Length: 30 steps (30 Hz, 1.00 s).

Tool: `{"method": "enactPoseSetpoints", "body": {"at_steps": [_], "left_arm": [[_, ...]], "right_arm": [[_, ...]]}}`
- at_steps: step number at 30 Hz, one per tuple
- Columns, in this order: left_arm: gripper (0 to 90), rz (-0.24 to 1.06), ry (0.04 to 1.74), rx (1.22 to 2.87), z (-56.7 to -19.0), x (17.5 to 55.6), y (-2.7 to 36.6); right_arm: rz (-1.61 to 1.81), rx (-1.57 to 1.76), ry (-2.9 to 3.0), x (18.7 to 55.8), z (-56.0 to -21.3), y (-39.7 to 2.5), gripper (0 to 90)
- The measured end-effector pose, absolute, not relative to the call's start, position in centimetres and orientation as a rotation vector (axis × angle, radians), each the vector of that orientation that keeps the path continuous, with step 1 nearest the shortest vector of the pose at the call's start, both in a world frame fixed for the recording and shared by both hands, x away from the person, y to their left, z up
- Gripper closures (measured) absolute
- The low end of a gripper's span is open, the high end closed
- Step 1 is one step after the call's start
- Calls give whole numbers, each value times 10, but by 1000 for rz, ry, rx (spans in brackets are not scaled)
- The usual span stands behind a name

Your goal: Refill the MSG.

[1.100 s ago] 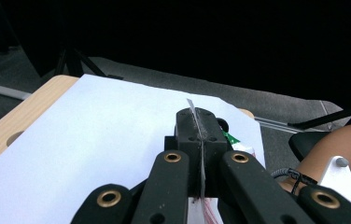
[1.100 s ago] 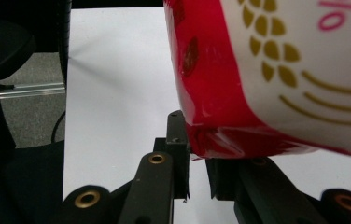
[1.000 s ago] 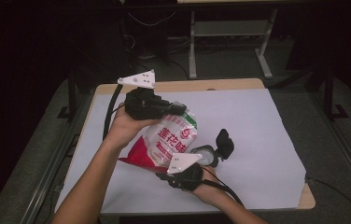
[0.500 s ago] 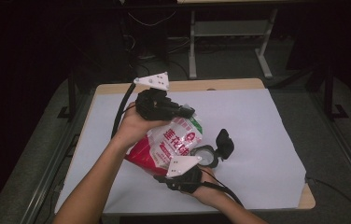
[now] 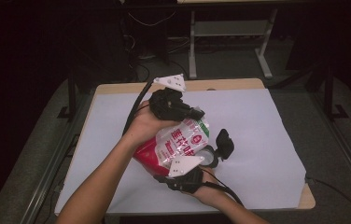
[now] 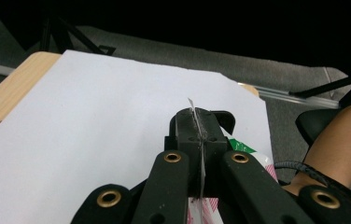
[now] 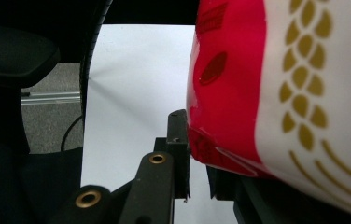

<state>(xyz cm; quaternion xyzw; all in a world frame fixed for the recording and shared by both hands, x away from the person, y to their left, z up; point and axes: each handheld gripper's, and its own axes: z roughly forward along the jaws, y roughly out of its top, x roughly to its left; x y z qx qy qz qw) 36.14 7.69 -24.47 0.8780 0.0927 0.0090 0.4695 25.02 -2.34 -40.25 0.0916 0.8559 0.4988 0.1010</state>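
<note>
Holding: a red-and-white bag (image 5: 178,142) is gripped between both grippers, lifted above the middle of the counter (image 5: 257,126).
Left gripper (image 5: 197,113): at the bag's upper, green-edged end; in the left gripper view its jaws are pressed together on a thin edge of the bag (image 6: 201,163) that stands up between them.
Left jaws: closed tight, only the film's thickness between them.
Right gripper (image 5: 185,175): at the bag's lower red end, near the counter's front edge; grey plate on top.
Right jaws: in the right gripper view they are pinched onto the bag's red bottom corner (image 7: 220,140); one jaw plainly seen, the other mostly hidden under the bag.
Bag: tilted, red end low toward the person, white printed face up with red characters; gold leaf pattern seen up close in the right gripper view.
Counter: covered by a white sheet (image 5: 131,121), wooden edge showing at the back and right corner.
Black part (image 5: 224,143): sits just right of the bag, beside the right gripper; cannot tell what it is.
Arms: left forearm (image 5: 103,182) comes in from bottom left, right hand from bottom centre.
Cable (image 5: 134,109): curves off the left gripper toward the counter's left side.
</note>
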Motion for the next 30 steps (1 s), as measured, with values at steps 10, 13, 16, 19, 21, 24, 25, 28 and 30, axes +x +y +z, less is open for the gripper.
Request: {"method": "enactPoseSetpoints", "body": {"at_steps": [10, 13, 16, 19, 21, 24, 25, 28, 30], "left_arm": [[900, 6, 218, 2199, -249, 366, 63], [900, 2, 216, 2211, -250, 368, 59], [900, 3, 211, 2226, -251, 369, 56], [900, 0, 205, 2250, -253, 369, 50], [900, -1, 205, 2255, -253, 369, 49], [900, -4, 208, 2261, -255, 370, 46], [900, -9, 207, 2271, -256, 370, 43], [900, -13, 205, 2280, -258, 370, 40], [900, -18, 199, 2292, -259, 370, 36]], "right_arm": [[1485, 277, 2515, 249, -402, -24, 808], [1495, 277, 2510, 249, -403, -24, 808], [1503, 279, 2509, 250, -402, -24, 808], [1514, 279, 2503, 249, -403, -24, 808], [1515, 280, 2503, 249, -402, -24, 808], [1518, 281, 2501, 249, -402, -25, 808], [1524, 282, 2497, 249, -402, -25, 809], [1525, 281, 2490, 248, -402, -25, 809], [1530, 282, 2487, 248, -402, -25, 809]]}}
